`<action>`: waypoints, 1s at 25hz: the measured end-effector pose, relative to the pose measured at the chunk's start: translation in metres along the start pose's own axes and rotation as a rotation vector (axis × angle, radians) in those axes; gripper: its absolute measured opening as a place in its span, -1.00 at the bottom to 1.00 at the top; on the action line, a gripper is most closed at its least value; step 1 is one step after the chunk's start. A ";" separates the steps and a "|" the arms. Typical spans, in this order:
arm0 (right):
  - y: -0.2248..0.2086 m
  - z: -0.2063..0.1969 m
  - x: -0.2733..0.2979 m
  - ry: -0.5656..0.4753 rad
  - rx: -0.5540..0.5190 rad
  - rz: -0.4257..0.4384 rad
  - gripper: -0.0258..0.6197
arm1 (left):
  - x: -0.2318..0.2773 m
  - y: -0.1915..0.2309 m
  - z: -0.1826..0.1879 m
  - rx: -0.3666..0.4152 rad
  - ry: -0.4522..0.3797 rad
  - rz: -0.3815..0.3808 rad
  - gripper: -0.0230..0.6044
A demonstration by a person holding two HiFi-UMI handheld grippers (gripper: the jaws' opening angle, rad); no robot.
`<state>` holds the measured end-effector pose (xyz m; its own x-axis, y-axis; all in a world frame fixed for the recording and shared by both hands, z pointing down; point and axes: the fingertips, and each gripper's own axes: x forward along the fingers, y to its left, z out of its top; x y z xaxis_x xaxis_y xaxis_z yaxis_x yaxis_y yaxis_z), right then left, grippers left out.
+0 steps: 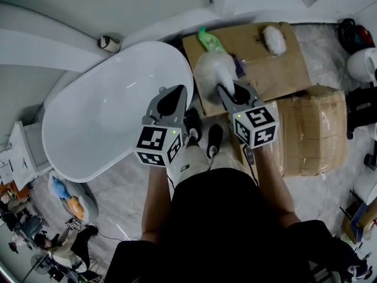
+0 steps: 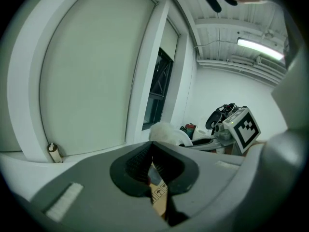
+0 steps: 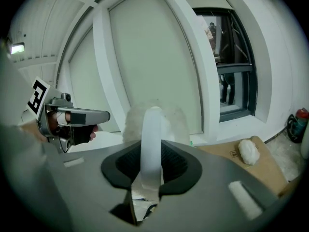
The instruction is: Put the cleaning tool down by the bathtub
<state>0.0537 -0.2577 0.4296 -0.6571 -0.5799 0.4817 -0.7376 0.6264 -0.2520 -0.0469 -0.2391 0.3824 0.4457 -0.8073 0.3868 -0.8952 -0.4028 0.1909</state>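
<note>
My right gripper (image 1: 227,92) is shut on the white handle of the cleaning tool. Its fluffy white head (image 1: 212,71) hangs over the near edge of a flattened cardboard sheet (image 1: 283,72), just right of the white bathtub (image 1: 88,122). In the right gripper view the handle (image 3: 151,129) stands upright between the pads of the right gripper (image 3: 152,151), with the fluffy head behind it. My left gripper (image 1: 171,99) hovers over the tub's right rim. In the left gripper view the left gripper (image 2: 150,152) has its pads together, with nothing between them.
A green bottle (image 1: 207,40) and a white fluffy pad (image 1: 274,39) lie on the cardboard. A plastic-wrapped box (image 1: 315,131) sits at the right. A small roll (image 1: 108,42) rests on the ledge behind the tub. My shoes (image 1: 215,139) stand on the marble floor between tub and boxes.
</note>
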 end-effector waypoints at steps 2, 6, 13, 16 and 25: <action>-0.001 -0.005 0.011 0.017 0.009 -0.004 -0.63 | 0.007 0.006 -0.001 0.000 0.009 -0.013 -0.93; -0.008 -0.017 0.034 0.053 0.020 -0.024 -0.63 | 0.022 0.021 -0.004 -0.003 0.028 -0.036 -0.93; -0.026 -0.037 0.076 0.115 0.038 -0.064 -0.63 | 0.047 0.046 -0.007 -0.002 0.055 -0.073 -0.93; -0.031 -0.049 0.095 0.143 0.063 -0.083 -0.63 | 0.056 0.056 -0.010 -0.009 0.067 -0.090 -0.93; -0.044 -0.090 0.151 0.220 0.120 -0.095 -0.63 | 0.088 0.080 -0.039 -0.018 0.138 -0.125 -0.93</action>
<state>0.0008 -0.3262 0.5886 -0.5442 -0.4977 0.6754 -0.8161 0.5006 -0.2887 -0.0791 -0.3254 0.4663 0.5502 -0.6839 0.4792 -0.8332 -0.4874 0.2611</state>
